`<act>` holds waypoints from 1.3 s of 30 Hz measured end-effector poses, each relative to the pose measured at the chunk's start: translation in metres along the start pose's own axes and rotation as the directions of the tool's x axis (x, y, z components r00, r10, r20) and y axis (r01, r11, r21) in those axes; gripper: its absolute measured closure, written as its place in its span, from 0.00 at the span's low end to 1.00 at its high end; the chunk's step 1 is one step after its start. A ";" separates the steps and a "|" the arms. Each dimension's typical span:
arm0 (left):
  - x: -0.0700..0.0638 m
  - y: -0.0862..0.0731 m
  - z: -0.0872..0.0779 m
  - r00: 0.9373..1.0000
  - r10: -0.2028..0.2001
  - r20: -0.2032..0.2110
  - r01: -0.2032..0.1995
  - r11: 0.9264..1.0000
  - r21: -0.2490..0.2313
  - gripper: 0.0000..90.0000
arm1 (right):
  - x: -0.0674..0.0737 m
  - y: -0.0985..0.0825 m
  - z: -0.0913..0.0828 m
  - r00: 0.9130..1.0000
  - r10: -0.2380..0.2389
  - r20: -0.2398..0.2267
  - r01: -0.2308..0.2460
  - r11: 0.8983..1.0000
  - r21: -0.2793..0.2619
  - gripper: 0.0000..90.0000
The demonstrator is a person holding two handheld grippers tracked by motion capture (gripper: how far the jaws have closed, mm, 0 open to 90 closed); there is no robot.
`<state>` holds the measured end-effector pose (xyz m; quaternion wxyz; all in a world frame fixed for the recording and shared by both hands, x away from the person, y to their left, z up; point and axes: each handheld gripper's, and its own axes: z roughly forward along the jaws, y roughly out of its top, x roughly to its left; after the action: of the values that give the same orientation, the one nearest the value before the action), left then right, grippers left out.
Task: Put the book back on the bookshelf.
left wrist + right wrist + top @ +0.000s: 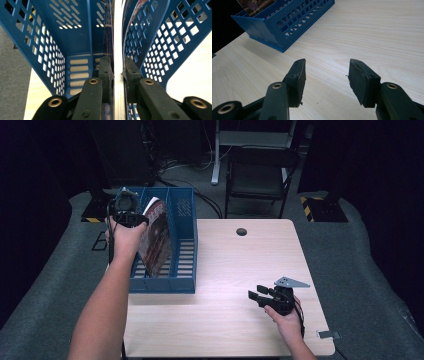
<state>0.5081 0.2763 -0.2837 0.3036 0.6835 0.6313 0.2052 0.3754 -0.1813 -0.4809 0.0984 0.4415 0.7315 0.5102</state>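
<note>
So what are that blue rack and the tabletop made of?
The blue rack looks like moulded plastic, matt, its walls pierced with neat slots. The tabletop seems pale wood-grain laminate, smooth with a faint sheen; solid wood can't be ruled out.

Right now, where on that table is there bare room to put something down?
Most of the table is bare between the blue rack and the right gripper. It is crowded inside the rack, where the left gripper holds a magazine.
</note>
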 end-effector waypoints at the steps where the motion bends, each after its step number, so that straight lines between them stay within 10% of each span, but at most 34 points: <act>1: 0.001 -0.001 -0.001 1.000 0.000 -0.002 0.000 1.000 0.005 0.86 | 0.000 0.000 0.000 1.000 0.008 -0.002 -0.008 1.000 0.001 0.53; 39: 0.007 -0.001 -0.017 0.999 0.023 0.029 -0.025 0.996 0.084 0.92 | 0.000 -0.001 0.002 1.000 0.006 -0.001 -0.006 1.000 0.003 0.52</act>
<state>0.4965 0.2857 -0.2728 0.2809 0.7060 0.6268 0.1726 0.3757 -0.1801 -0.4823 0.0956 0.4436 0.7310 0.5096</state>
